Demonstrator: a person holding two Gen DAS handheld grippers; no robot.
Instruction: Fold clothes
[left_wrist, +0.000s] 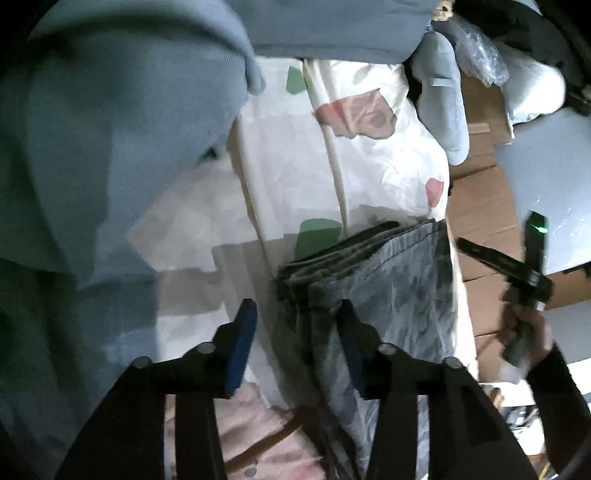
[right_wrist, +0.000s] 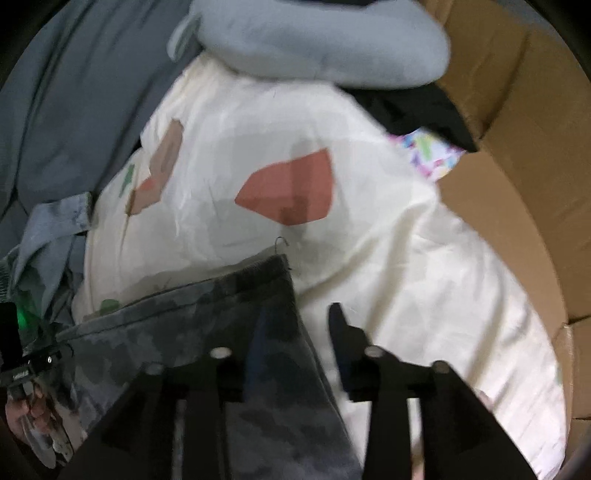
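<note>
The folded grey camo garment (left_wrist: 373, 280) sits in a neat layered stack on a cream bedsheet with red and green patches (left_wrist: 295, 173), right near the sheet's edge. The left gripper (left_wrist: 297, 332) hangs just over the stack's near end with its fingers (left_wrist: 243, 332) parted. One is out over the sheet and the other is over the camo cloth, so nothing's pinched between them.

The right gripper (right_wrist: 295, 325) is the same deal. Its fingers are spread, the left one blurred over the garment's corner and the other over bare sheet, gripping nothing.

Beside the sheet there are cardboard boxes (right_wrist: 517, 155). The open one has something black (right_wrist: 417, 107) and a bit of bright multicoloured fabric (right_wrist: 428, 151) tucked in at the edge, though it's hard to tell what else is inside. A blue-grey pillow-like thing (right_wrist: 314, 40) lies at the far end, and blue-grey cloth (left_wrist: 110, 147) is heaped on the other side.
</note>
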